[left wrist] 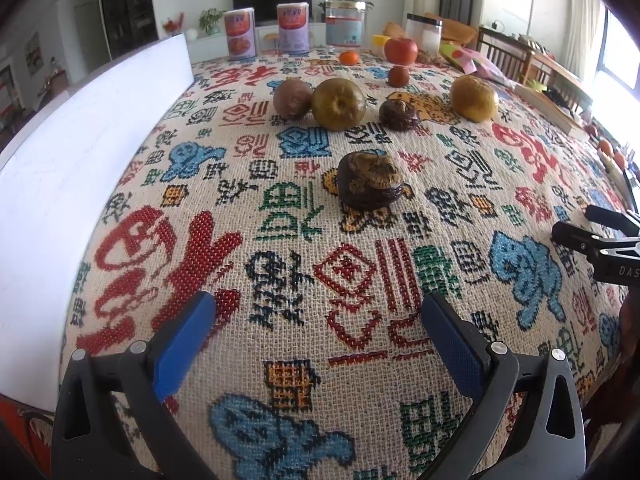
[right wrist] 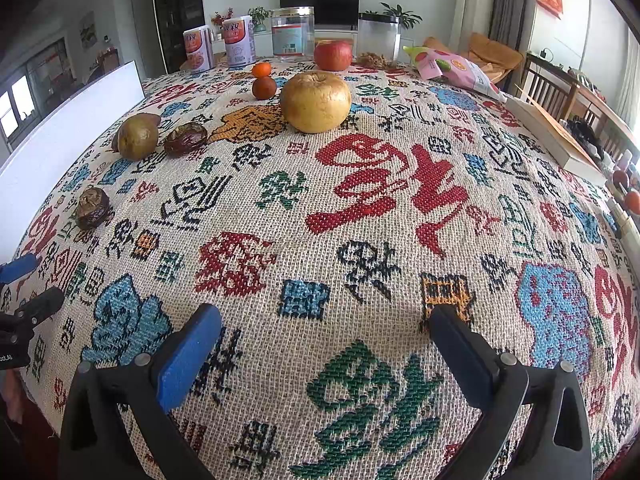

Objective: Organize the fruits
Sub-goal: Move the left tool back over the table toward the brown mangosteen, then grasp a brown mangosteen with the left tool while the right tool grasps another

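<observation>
Fruits lie on the patterned tablecloth. In the left wrist view a dark wrinkled fruit [left wrist: 369,180] is nearest, then a second one [left wrist: 399,115], a greenish-brown fruit [left wrist: 338,103], a purple-brown fruit [left wrist: 292,99], a yellow fruit [left wrist: 474,98], a red apple [left wrist: 401,51] and a small orange [left wrist: 349,57]. My left gripper [left wrist: 320,320] is open and empty above the cloth. My right gripper [right wrist: 326,332] is open and empty; ahead of it are the yellow fruit [right wrist: 315,101], the apple [right wrist: 333,55] and a dark wrinkled fruit [right wrist: 93,208].
A white board [left wrist: 80,168] stands along the table's left edge. Two cans [left wrist: 240,34], a clear jar [left wrist: 345,24] and a second jar [right wrist: 378,40] stand at the far edge. A snack bag [right wrist: 452,66] and a book [right wrist: 560,140] lie at the right.
</observation>
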`<state>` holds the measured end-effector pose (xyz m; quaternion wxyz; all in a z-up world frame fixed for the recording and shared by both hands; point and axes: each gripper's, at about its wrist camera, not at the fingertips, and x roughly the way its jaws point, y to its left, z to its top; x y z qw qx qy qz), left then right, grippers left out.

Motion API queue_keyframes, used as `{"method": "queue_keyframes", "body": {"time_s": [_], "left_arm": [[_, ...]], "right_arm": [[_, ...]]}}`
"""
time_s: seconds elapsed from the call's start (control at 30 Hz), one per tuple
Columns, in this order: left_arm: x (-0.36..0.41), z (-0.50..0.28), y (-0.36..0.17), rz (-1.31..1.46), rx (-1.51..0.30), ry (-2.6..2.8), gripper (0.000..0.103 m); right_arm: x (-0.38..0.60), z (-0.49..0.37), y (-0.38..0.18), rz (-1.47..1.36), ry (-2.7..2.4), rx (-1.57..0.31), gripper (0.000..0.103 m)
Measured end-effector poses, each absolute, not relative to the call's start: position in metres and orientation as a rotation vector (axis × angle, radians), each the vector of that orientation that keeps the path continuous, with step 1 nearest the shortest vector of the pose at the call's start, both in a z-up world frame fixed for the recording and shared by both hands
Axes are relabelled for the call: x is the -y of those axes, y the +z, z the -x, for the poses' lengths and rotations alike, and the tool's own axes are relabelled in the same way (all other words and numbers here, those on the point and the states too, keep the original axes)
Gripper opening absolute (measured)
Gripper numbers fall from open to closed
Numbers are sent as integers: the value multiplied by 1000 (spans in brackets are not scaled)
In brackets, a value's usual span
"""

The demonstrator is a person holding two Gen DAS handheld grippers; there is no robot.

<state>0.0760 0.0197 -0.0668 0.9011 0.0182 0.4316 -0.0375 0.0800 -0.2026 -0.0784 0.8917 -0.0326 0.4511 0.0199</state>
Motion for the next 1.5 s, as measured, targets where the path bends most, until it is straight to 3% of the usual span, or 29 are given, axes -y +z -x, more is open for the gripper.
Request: {"method": "queue_keyframes", "body": {"time_s": [0.43, 0.6, 0.73, 0.77, 0.83, 0.87, 0.93, 0.97, 1.27, 1.33, 1.4, 1.5], "left_arm": [[-18, -77, -63, -17, -907, -108, 102], [-11, -104, -48, 87, -915, -224, 101], [8, -135, -50, 18, -905, -210, 99], [11, -142, -52, 9, -906, -204, 97], [16, -151, -58, -8, -919, -192, 74], [18, -151, -58, -33, -899, -173, 73], [18, -150, -58, -33, -883, -175, 49], [14, -148, -56, -22, -873, -170, 42], [-28, -135, -57, 10, -863, -54, 46], [-27, -135, -59, -8, -866, -38, 73], [-25, -136, -60, -18, -875, -36, 84], [-27, -139, -63, -13, -896, -33, 89]], "right_arm": [[202, -80, -79, 68, 41, -936, 103], [202, -80, -79, 69, 40, -938, 103], [202, -80, -79, 68, 40, -938, 103], [202, -80, -79, 68, 40, -938, 103], [202, -80, -79, 68, 40, -938, 103], [202, -80, -79, 68, 40, -938, 103], [202, -80, -79, 68, 39, -938, 103], [202, -80, -79, 69, 39, -938, 103], [202, -81, -79, 69, 39, -938, 103], [202, -81, -79, 69, 39, -938, 103], [202, -81, -79, 69, 39, -938, 103], [202, -81, -79, 69, 38, -938, 103]]}}
